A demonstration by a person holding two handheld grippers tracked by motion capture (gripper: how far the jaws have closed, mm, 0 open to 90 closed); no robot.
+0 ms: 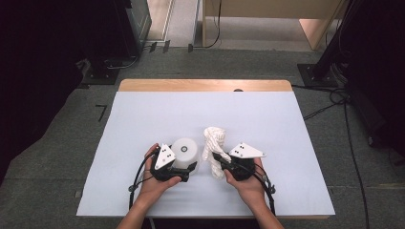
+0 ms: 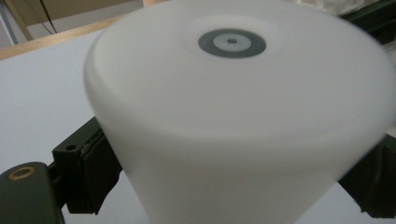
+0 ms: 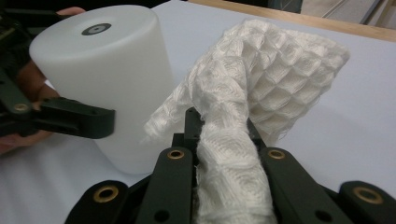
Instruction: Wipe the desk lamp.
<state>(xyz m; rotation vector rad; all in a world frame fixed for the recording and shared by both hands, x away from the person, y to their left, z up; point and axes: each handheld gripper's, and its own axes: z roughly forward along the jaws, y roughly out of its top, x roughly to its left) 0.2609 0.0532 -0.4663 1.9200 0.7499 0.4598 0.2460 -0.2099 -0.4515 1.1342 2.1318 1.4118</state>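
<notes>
Item: white cylinder (image 1: 185, 151), upright on the table (image 1: 143, 114), clamped between the left gripper (image 1: 184, 168) jaws. Item: waffle cloth (image 3: 261, 79), clenched in the right gripper (image 3: 223, 140), just beside the cylinder. Risk: the cylinder may be tipped if pushed sideways by the cloth (smooth wall, grip low).

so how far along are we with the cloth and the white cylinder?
Done: both things are gripped. The left gripper clamps the white cylinder, which stands upright on the table; the right gripper is shut on the bunched white cloth. In hand: the cloth is held up right beside the cylinder; I can't tell if they touch. Left, probably: bringing cloth onto the cylinder, likely to wipe it.
</notes>
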